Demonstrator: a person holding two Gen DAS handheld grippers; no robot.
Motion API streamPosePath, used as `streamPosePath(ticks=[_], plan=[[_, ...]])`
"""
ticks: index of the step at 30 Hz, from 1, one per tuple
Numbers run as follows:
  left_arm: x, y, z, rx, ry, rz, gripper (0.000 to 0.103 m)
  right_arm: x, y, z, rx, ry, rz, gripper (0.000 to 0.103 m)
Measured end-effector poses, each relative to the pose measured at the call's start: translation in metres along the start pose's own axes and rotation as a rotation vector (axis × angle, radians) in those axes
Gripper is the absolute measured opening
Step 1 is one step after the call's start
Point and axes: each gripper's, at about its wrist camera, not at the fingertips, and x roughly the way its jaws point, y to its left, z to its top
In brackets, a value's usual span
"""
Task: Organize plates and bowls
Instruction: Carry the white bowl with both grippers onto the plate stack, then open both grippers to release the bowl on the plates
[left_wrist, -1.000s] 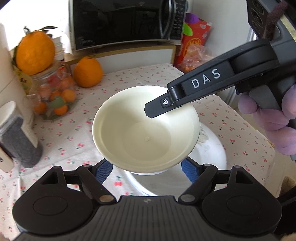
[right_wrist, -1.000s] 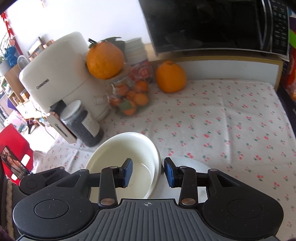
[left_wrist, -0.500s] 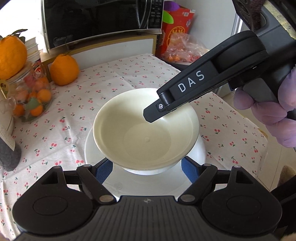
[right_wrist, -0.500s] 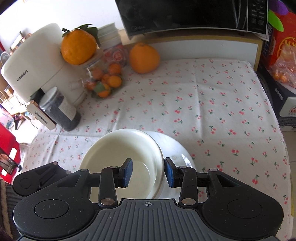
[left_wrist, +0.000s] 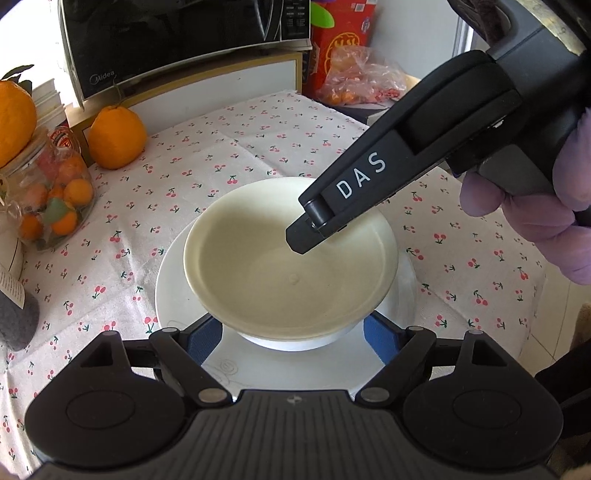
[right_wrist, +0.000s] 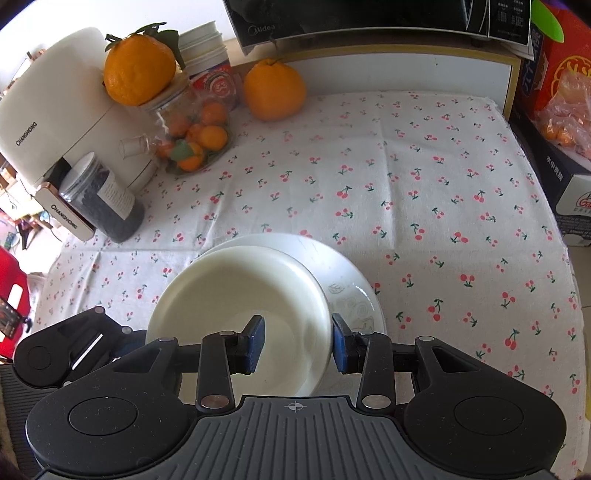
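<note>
A cream bowl (left_wrist: 280, 273) sits on a white plate (left_wrist: 173, 288) on the cherry-print tablecloth. My left gripper (left_wrist: 293, 332) is open, its blue pads either side of the bowl's near base. My right gripper (right_wrist: 297, 341) is open and straddles the bowl's (right_wrist: 236, 291) right rim, one blue pad inside, one outside, gaps showing on both sides. The plate (right_wrist: 347, 280) shows under the bowl. The right gripper also reaches over the bowl in the left wrist view (left_wrist: 306, 236).
Orange (right_wrist: 275, 88), jar of small oranges (right_wrist: 192, 136), dark jar (right_wrist: 103, 206) and white appliance (right_wrist: 55, 110) stand at the back left. A microwave (left_wrist: 177, 33) is behind. Boxes and a bagged snack (left_wrist: 354, 77) are at the right edge.
The bowl has come down onto the plate. The right gripper's jaws have widened around the bowl's rim. Both views have shifted right along the table.
</note>
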Motion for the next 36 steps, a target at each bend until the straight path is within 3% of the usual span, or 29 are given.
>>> streamPosePath(ticks=[6,10,20,28,36], plan=[[-0.001,-0.001,0.0,-0.004,-0.001,-0.002,0.09,0.002,0.001,0.0,0.004,0.006,0.002,0.041],[-0.002,-0.001,0.0,-0.003,0.001,-0.002,0.093,0.003,0.001,0.0,0.015,0.012,0.016,0.053],[-0.004,-0.001,-0.001,0.001,0.005,0.004,0.096,0.001,0.005,0.0,0.001,-0.008,0.012,0.066],[-0.011,0.001,-0.002,-0.019,-0.006,0.009,0.096,-0.013,-0.005,0.003,0.04,-0.088,0.01,0.07],[-0.039,0.004,-0.005,-0.107,-0.059,0.044,0.097,-0.036,-0.018,-0.008,0.096,-0.125,0.012,0.072]])
